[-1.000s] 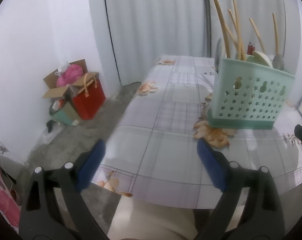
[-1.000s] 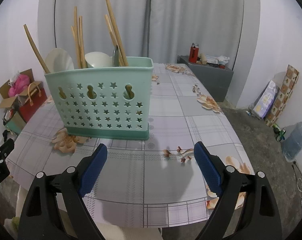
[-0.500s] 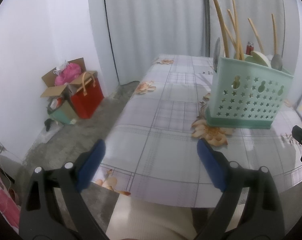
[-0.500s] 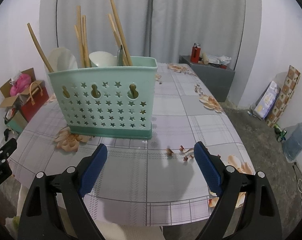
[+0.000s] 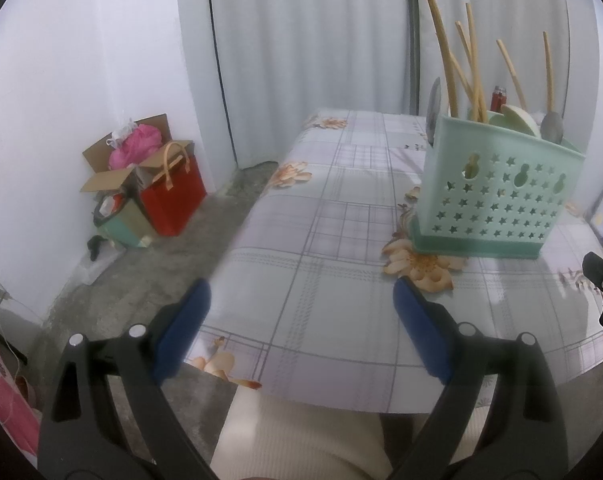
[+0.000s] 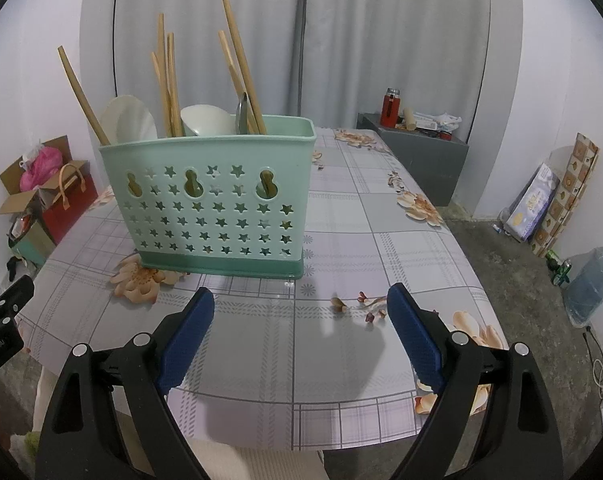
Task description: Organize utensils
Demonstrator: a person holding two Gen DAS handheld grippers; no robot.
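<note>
Left of the desk (image 6: 381,248), a red bag (image 5: 173,196) stands beside an open cardboard box (image 5: 113,168). Beyond the desk, a grey cabinet (image 6: 421,160) carries a red flask (image 6: 390,111). A water jug (image 6: 591,284) stands to the desk's right.

Utensil caddy (image 6: 217,208): mint green, star cut-outs, darker green base band. Chopsticks (image 6: 243,64): tan. Spoons (image 6: 207,120): cream-white. Tablecloth (image 6: 361,248): pale lilac/grey plaid w/ peach flower prints. Gripper pads (image 6: 187,338): blue, arms black. Floor bag (image 5: 173,196) off the tablecloth's left edge: red. Curtains (image 5: 301,40): white.
</note>
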